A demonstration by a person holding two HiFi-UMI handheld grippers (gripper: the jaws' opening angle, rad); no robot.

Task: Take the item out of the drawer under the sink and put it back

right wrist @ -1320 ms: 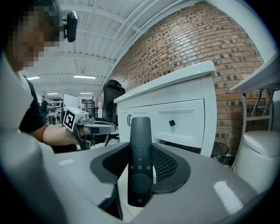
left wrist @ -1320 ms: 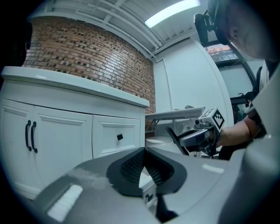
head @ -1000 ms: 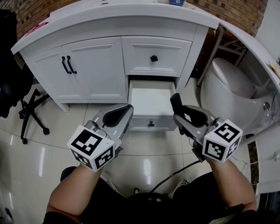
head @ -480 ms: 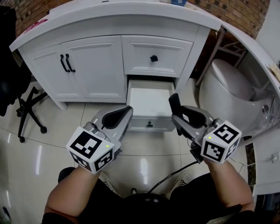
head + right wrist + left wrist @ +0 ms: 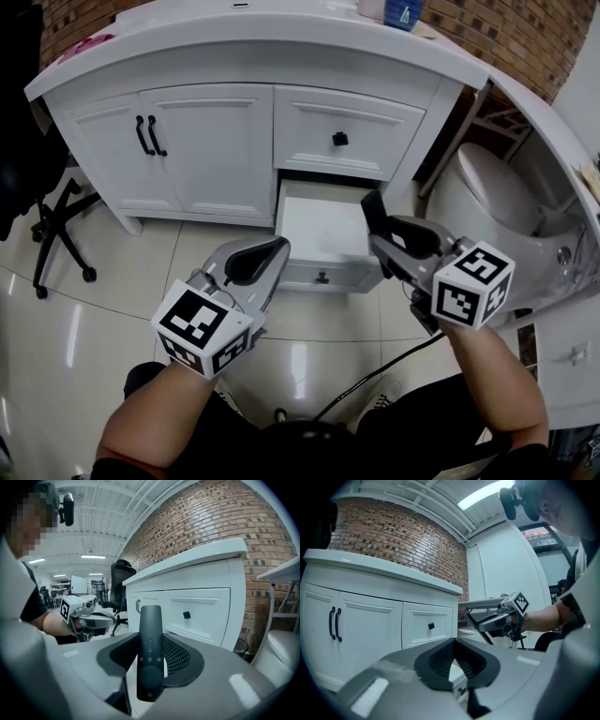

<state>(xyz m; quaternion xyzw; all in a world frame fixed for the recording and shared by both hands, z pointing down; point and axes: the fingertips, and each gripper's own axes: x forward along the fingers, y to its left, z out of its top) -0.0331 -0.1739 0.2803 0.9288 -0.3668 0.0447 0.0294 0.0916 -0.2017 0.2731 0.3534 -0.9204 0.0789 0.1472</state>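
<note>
A white vanity cabinet (image 5: 216, 141) fills the upper half of the head view, with two doors on the left and a closed upper drawer (image 5: 347, 131) on the right. A white toilet (image 5: 487, 202) stands to its right and a black office chair (image 5: 37, 206) to its left on the tiled floor. The lower drawer (image 5: 323, 275) is pulled open, its visible inside bare. The left gripper (image 5: 272, 253) hangs just left of the drawer front, its jaws closed together on nothing. The right gripper (image 5: 375, 211) is clenched on a black remote control (image 5: 150, 648), held upright in the air over the drawer's right edge.
</note>
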